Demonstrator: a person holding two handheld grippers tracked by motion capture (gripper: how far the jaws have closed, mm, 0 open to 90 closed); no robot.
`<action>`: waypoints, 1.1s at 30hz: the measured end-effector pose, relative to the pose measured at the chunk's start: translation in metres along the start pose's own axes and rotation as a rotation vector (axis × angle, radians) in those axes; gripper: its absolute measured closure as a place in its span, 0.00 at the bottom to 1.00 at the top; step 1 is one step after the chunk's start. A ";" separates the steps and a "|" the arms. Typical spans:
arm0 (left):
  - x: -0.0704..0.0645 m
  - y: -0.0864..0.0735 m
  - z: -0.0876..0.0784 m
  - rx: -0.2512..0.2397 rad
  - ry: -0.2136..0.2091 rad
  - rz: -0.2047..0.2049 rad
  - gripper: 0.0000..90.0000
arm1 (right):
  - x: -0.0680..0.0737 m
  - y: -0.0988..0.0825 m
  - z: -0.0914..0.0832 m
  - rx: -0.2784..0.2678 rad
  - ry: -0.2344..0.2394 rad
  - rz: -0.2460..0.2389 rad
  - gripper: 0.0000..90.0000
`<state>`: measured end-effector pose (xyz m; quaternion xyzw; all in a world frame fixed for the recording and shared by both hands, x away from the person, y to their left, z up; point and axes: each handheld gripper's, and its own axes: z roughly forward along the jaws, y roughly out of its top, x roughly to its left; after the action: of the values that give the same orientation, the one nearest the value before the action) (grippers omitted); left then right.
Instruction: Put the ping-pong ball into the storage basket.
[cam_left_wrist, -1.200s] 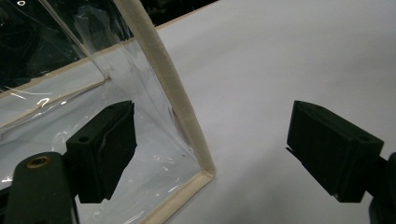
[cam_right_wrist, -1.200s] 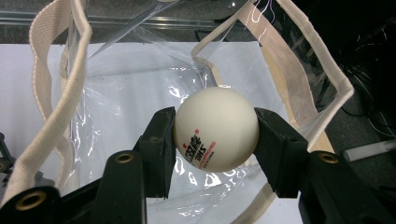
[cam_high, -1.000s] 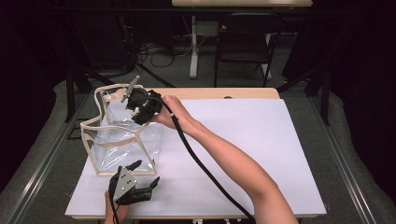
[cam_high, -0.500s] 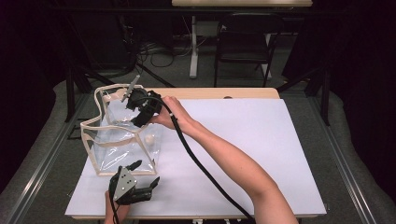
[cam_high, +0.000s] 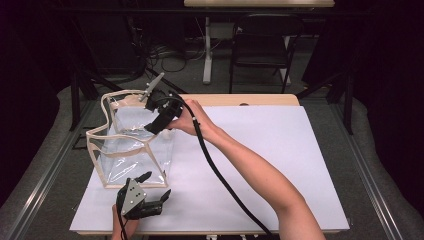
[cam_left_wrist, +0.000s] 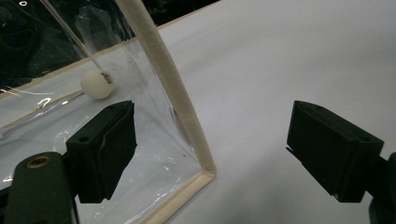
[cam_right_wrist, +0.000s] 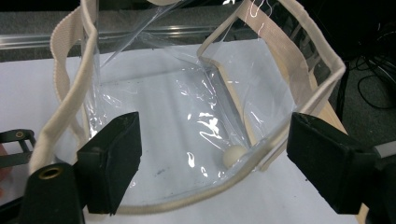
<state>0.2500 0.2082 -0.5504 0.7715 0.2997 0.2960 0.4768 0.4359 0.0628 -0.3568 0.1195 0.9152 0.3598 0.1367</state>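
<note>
Bag position: the clear plastic bag with cream fabric trim (cam_high: 131, 150) stands upright and open-topped on the white table sheet (cam_high: 280, 150), at the sheet's left side in the high view. A small cream ball (cam_right_wrist: 233, 155) lies on the bag's floor, against the base of one side wall; through the clear wall it also shows in the left gripper view (cam_left_wrist: 96, 84).

Right gripper (cam_high: 156, 124): held above the far right part of the bag's open mouth, pointing down into it. Its jaws have just been opening and now stand well apart. In the right gripper view the fingers (cam_right_wrist: 112, 158) straddle the bag's near rim, which curves across the gap between them without touching either pad. The ball lies below and beyond the fingertips, nearer the right-hand finger in that view, with nothing gripped.

Left gripper (cam_high: 150, 187): held low over the sheet at the bag's near right corner. Its jaws are wide apart. In the left gripper view the bag's trimmed vertical corner edge stands between the fingers (cam_left_wrist: 105, 149), closer to the left-hand pad; contact with that pad cannot be determined. The other finger is over bare sheet, well clear of the bag.
</note>
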 end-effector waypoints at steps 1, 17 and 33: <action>-0.001 0.000 0.000 0.000 0.001 -0.002 0.18 | -0.002 -0.002 -0.005 -0.010 0.000 0.006 0.19; -0.001 0.001 0.001 0.003 0.000 0.003 0.18 | -0.017 -0.029 -0.046 -0.099 -0.025 0.052 0.16; -0.001 0.001 0.001 -0.001 0.003 -0.004 0.18 | -0.024 -0.062 -0.068 -0.108 -0.049 0.083 0.12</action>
<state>0.2508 0.2065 -0.5498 0.7703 0.3019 0.2965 0.4771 0.4282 -0.0319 -0.3478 0.1587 0.8850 0.4110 0.1504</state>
